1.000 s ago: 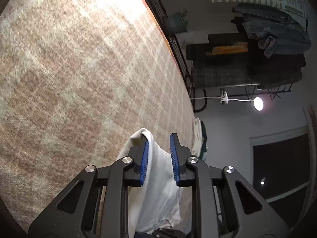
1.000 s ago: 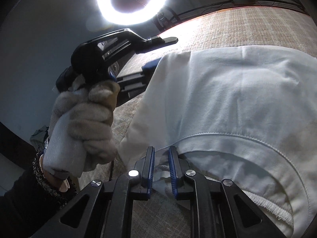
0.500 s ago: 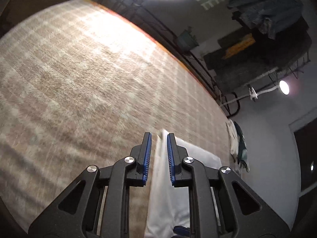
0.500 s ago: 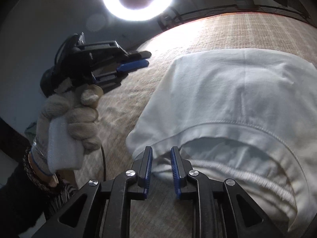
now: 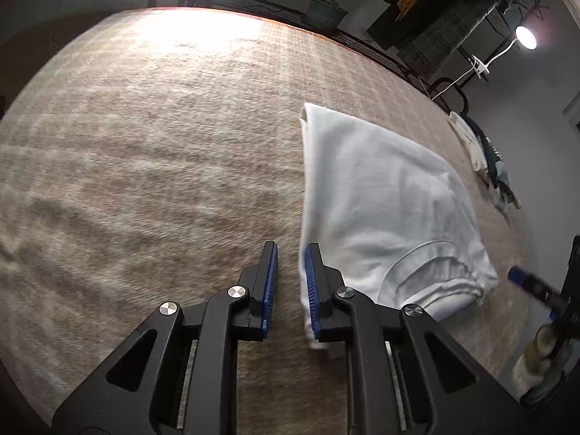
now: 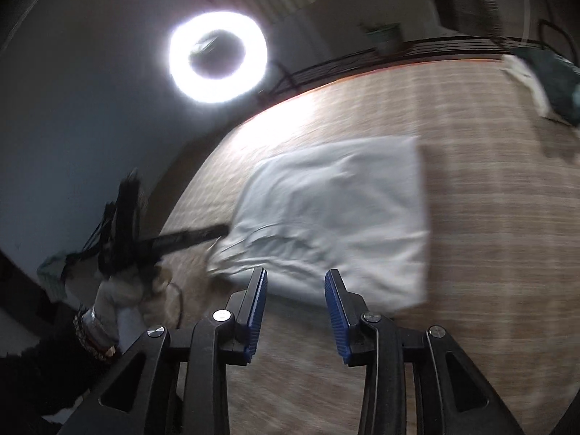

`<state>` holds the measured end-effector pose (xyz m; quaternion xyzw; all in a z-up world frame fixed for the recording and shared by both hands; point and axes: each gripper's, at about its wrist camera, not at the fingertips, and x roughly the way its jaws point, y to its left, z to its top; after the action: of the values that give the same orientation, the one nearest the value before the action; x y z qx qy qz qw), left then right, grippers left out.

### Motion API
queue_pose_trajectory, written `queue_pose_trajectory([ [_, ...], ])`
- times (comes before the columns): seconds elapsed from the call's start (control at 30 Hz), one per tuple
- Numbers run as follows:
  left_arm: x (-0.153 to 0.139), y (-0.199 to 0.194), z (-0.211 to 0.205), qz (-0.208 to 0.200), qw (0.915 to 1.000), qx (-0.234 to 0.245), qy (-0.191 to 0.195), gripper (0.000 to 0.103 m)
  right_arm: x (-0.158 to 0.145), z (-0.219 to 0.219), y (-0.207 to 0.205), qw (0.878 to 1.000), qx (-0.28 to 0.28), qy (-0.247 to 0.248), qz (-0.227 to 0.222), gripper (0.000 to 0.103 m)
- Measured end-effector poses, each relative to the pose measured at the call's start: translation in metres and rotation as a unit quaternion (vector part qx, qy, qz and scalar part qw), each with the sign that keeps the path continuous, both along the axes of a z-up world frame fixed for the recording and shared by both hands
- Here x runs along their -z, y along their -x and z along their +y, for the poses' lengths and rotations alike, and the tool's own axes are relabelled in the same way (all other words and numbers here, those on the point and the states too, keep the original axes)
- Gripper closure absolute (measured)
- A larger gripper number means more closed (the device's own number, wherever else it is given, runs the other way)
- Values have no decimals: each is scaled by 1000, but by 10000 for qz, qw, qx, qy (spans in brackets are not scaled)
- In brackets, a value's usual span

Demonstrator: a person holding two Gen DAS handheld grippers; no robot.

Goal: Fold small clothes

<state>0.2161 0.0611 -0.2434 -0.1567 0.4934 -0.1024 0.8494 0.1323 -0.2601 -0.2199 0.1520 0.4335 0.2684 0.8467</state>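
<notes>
A white garment (image 5: 384, 195) lies folded and flat on the beige checked surface (image 5: 145, 145). My left gripper (image 5: 291, 246) hovers at its left edge. Its jaws stand a narrow gap apart, with only the surface showing between them. In the right wrist view the garment (image 6: 337, 210) lies just beyond my right gripper (image 6: 296, 272). That gripper's jaws are opening and nothing is between them. The left gripper (image 6: 217, 232) shows there as a dark blur at the garment's left corner, held by a gloved hand (image 6: 119, 297). A blue pad of the right gripper (image 5: 533, 286) shows at the right edge.
A small pile of other clothes (image 5: 485, 156) sits near the far right edge of the surface (image 6: 471, 290). Behind the surface are a dark rail, a potted plant (image 5: 322, 11), a ring light (image 6: 217, 58) and a lamp (image 5: 525, 36).
Both grippers have let go of the white garment and pulled back and up from it. The right jaws have widened. The garment now lies flat by itself.
</notes>
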Motion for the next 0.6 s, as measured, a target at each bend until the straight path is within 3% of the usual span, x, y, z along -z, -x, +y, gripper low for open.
queue_pose_trajectory([
  [0.07, -1, 3, 8, 13, 9999, -106, 51, 90, -1, -25, -5, 9997, 239, 31, 37, 57],
  [0.13, -4, 2, 14, 77, 9992, -165, 349, 81, -1, -46, -16, 9988, 476, -3, 76, 45],
  [0.2, -4, -3, 18, 205, 9963, -200, 814, 50, 3, -59, -29, 9983, 532, -111, 202, 44],
  [0.6, 16, -41, 34, 711, 9717, -573, 2178, 49, 61, -82, -97, 9813, 612, -1363, 1214, 57],
])
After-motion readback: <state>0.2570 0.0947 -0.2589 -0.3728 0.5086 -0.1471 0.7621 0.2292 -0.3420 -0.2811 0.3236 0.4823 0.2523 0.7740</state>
